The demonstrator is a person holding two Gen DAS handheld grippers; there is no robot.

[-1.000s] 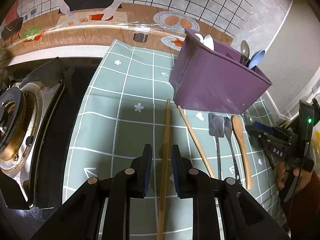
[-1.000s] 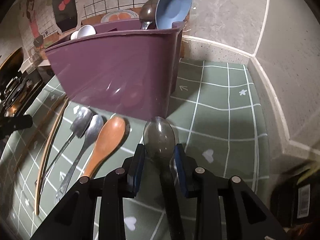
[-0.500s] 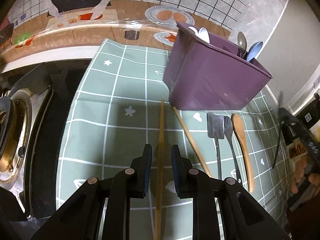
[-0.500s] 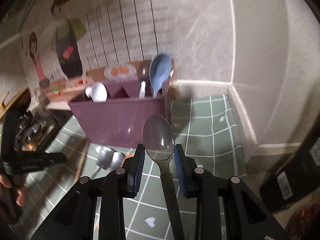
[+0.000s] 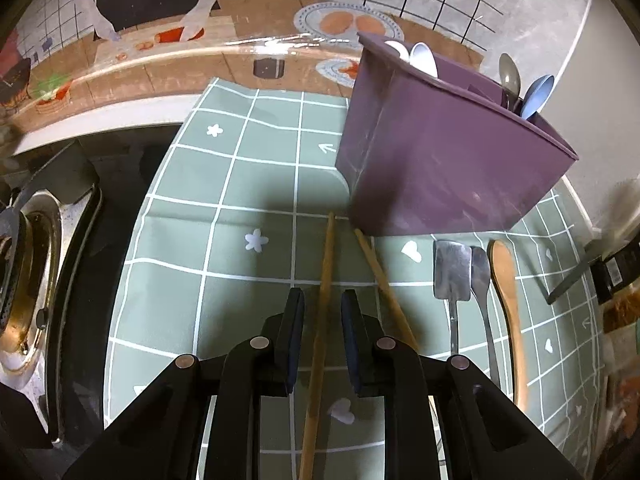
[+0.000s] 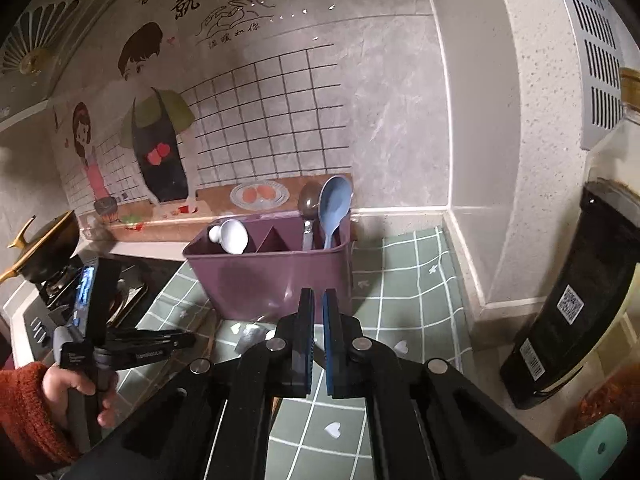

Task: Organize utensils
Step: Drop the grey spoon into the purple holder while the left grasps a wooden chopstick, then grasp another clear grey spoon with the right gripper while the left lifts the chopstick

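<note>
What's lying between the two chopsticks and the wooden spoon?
Two metal utensils lie side by side there on the green mat: a flat-headed one, then a narrower one, between the chopsticks and the wooden spoon. The left wrist view shows it.

We are looking steeply down from the left wrist camera, close over the green checked mat (image 5: 256, 184), with the stove (image 5: 24, 280) at nine o'clock and the purple caddy (image 5: 448, 176) at one o'clock. From the right wrist camera we are facing more level and from farther back toward the wall mural (image 6: 160, 132), the purple caddy (image 6: 264, 276) sitting dead centre. Both views are sharing the caddy and the mat (image 6: 404, 276).
</note>
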